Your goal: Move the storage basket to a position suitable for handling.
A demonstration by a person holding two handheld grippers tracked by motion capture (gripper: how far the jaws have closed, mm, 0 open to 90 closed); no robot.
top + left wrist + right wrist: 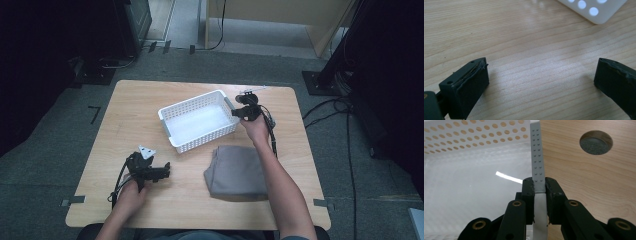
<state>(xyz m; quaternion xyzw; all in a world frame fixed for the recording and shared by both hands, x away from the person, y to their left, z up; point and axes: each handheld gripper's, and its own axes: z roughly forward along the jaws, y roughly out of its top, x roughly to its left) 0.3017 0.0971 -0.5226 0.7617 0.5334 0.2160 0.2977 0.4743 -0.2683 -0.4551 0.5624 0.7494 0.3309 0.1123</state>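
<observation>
your right gripper (539, 188) pinches the white basket (192, 131) by its grey rim strip (537, 162). your left gripper (541, 82) rests wide open, holding nothing, on the table (115, 120), near the basket.

**What is hidden or cut off**

In the left gripper view the basket (594, 10) is cut by the top edge, so that just one corner is seen, and the right-hand jaw is cropped by the right edge. In the right gripper view the basket's near rim is covered where the right gripper (539, 187) clamps it. In the high view the near right part of the grey cloth (235, 172) is hidden by a forearm (287, 195), and both forearms are cut by the bottom edge.
</observation>
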